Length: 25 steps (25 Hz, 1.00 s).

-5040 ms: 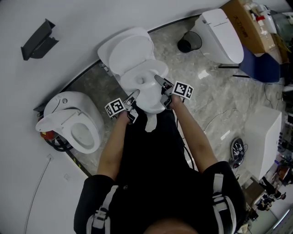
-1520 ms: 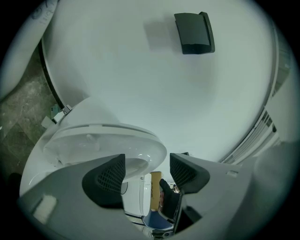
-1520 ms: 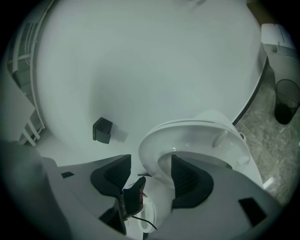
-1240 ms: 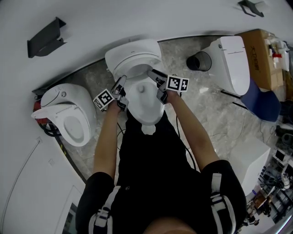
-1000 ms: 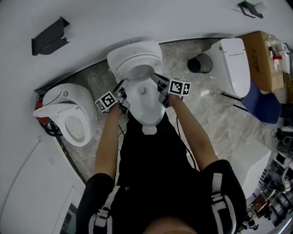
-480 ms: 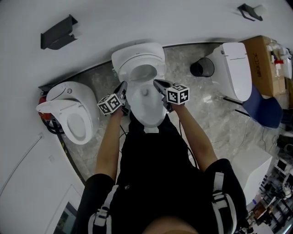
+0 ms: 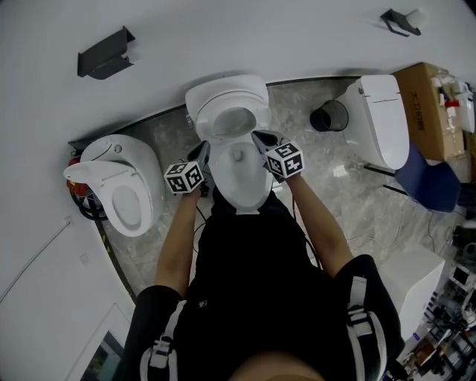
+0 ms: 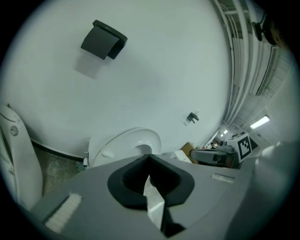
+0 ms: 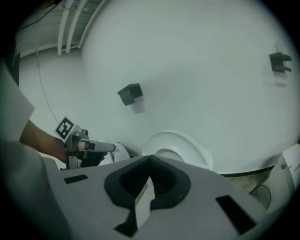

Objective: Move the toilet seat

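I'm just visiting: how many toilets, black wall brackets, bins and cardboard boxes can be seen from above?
Toilets: 3 (left, middle, right)
Black wall brackets: 2
Black bin: 1
Cardboard box: 1
Total: 7

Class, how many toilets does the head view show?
3: the middle toilet at the wall, the left toilet, and the right toilet by the black bin. More may be hidden.

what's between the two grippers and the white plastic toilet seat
Nothing visible: the left gripper and right gripper are each shut on a side edge of the white plastic toilet seat.
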Each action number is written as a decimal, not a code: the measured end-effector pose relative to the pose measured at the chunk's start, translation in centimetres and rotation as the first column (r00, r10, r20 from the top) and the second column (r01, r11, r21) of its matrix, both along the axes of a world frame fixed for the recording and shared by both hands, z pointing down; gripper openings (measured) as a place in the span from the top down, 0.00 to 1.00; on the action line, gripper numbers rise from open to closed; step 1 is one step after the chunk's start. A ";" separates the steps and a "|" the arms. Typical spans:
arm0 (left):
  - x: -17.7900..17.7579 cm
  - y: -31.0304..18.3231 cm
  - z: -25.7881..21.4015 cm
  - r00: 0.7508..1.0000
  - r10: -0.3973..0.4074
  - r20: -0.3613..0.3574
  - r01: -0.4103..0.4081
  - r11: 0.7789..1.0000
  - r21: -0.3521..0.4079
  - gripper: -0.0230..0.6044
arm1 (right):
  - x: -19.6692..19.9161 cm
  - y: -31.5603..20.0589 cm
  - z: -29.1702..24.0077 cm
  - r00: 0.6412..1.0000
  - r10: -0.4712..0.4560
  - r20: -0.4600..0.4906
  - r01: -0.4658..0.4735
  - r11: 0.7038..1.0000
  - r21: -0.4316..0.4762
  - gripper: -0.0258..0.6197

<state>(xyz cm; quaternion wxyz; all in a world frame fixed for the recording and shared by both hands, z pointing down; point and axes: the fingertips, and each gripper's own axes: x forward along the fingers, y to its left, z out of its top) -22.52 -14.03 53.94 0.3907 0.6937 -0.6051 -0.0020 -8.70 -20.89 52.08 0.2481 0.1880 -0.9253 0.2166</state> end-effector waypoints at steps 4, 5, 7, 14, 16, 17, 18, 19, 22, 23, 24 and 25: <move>0.8 0.8 -0.8 0.995 0.045 0.093 -0.046 0.999 0.007 0.97 | 0.6 -0.1 -0.9 1.000 0.006 -0.017 -0.005 0.998 0.066 0.96; 0.9 0.8 -0.9 0.993 0.053 0.104 -0.054 0.999 0.008 0.97 | 0.6 -0.2 -1.1 1.000 0.007 -0.016 -0.005 0.997 0.073 0.96; 0.9 1.0 -1.2 0.992 0.057 0.113 -0.059 0.998 0.012 0.97 | 0.7 -0.3 -1.5 1.000 0.009 -0.009 -0.009 0.997 0.078 0.96; 1.1 1.4 -2.3 0.989 0.057 0.134 -0.061 0.998 0.024 0.97 | 1.2 -0.4 -2.2 1.000 -0.003 -0.016 0.004 0.995 0.105 0.96; 1.0 1.6 -2.7 0.989 0.054 0.140 -0.058 0.998 0.026 0.97 | 1.4 -0.3 -2.2 1.000 -0.012 -0.022 0.014 0.993 0.117 0.96; 1.0 1.6 -2.8 0.988 0.053 0.145 -0.057 0.998 0.028 0.97 | 1.5 -0.3 -2.2 1.000 -0.015 -0.025 0.018 0.992 0.125 0.96; 1.0 1.6 -3.1 0.987 0.052 0.150 -0.057 0.998 0.031 0.97 | 1.6 -0.3 -2.1 0.999 -0.018 -0.028 0.021 0.991 0.132 0.96; 1.0 1.7 -3.3 0.987 0.051 0.155 -0.057 0.998 0.034 0.97 | 1.7 -0.4 -2.1 0.999 -0.020 -0.031 0.024 0.990 0.138 0.96; 1.0 1.8 -3.9 0.984 0.051 0.170 -0.058 0.998 0.039 0.97 | 2.1 -0.5 -2.2 0.999 -0.024 -0.039 0.030 0.988 0.152 0.96; 0.9 1.8 -4.0 0.984 0.049 0.173 -0.057 0.998 0.039 0.97 | 2.3 -0.5 -2.1 0.999 -0.025 -0.041 0.031 0.988 0.154 0.96; 0.9 1.9 -4.0 0.983 0.047 0.176 -0.055 0.998 0.039 0.97 | 2.4 -0.5 -2.1 0.999 -0.026 -0.042 0.033 0.987 0.155 0.96; 0.8 1.9 -4.1 0.983 0.044 0.178 -0.052 0.998 0.039 0.97 | 2.5 -0.6 -2.1 0.999 -0.028 -0.043 0.034 0.987 0.157 0.96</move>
